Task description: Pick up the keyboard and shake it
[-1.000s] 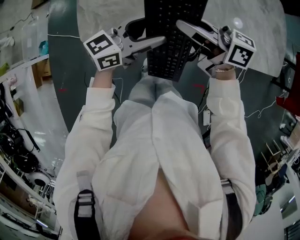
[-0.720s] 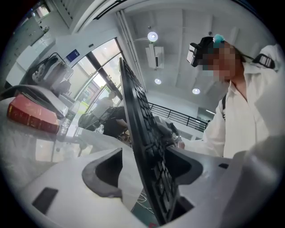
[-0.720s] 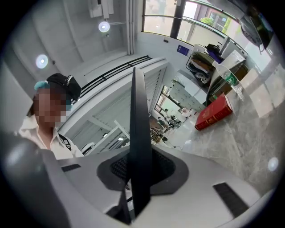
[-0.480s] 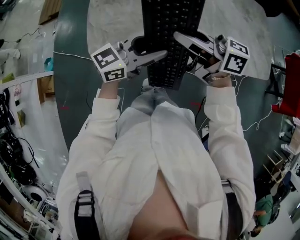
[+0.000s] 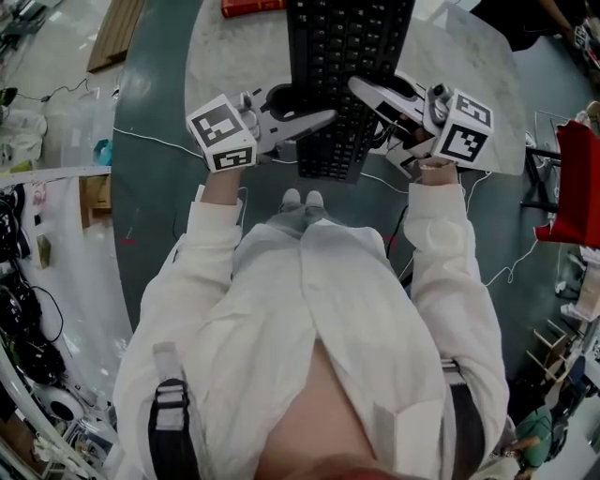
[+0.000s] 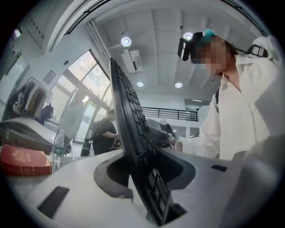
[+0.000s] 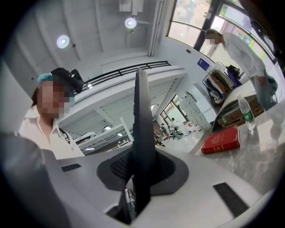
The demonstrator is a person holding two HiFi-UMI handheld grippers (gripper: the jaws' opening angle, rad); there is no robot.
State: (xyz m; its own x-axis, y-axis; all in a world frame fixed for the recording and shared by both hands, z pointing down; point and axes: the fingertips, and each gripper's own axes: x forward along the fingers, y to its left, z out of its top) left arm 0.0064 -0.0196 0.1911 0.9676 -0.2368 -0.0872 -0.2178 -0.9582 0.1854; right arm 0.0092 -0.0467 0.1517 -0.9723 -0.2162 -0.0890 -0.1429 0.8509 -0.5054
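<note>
The black keyboard point(image 5: 342, 66) is held up on edge above the marble table point(image 5: 234, 47), its near end between my two grippers. My left gripper point(image 5: 319, 117) reaches in from the left. Its jaws are closing with the keyboard point(image 6: 133, 129) between them, and a gap still shows on the keyboard's back side. From the right, my right gripper point(image 5: 361, 86) is shut on the keyboard's other long edge. In the right gripper view the keyboard point(image 7: 143, 133) stands as a thin dark slab pinched in that gripper's point(image 7: 138, 178) notch.
A red book point(image 5: 251, 7) lies on the table's far side, with a water bottle point(image 7: 246, 115) near it. A wooden plank point(image 5: 112, 33) lies on the floor at far left. Cables trail over the dark floor point(image 5: 150, 187). Other people stand in the background.
The keyboard and both grippers have shifted a little farther over the table. The left gripper's fingers have drawn in toward the keyboard's edge. The right grip looks unchanged.
</note>
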